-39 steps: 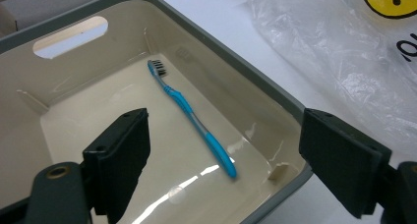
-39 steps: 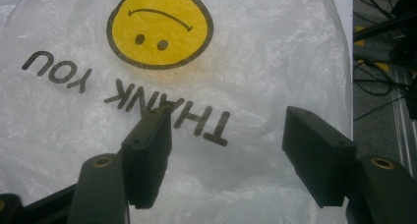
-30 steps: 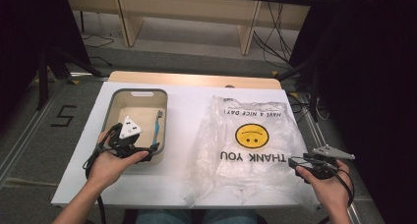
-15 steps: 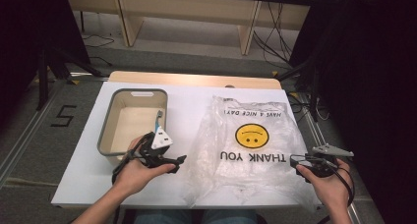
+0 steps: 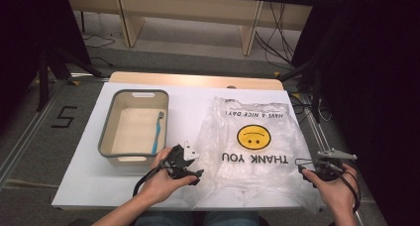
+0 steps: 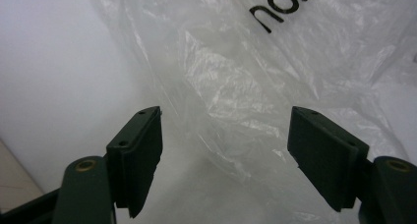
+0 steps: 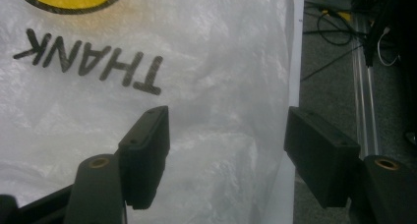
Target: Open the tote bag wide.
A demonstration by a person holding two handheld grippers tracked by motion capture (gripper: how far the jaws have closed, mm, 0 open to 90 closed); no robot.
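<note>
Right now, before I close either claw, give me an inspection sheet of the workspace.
Surface: white table, flat, with a wooden strip at its far edge.
Job's things: clear plastic bag printed THANK YOU with a yellow smiley, lying flat and crinkled; blue toothbrush lying inside the grey bin.
Clutter: nothing seen.
Grippers: left claw at the bag's near left edge, open; its jaws have just been closing a little, with bag film in front of them but not pinched. Right claw at the bag's near right edge, open.
Cables: black cable trails from the left claw.
Surroundings: floor marking 5; wooden furniture legs; loose floor cables.
</note>
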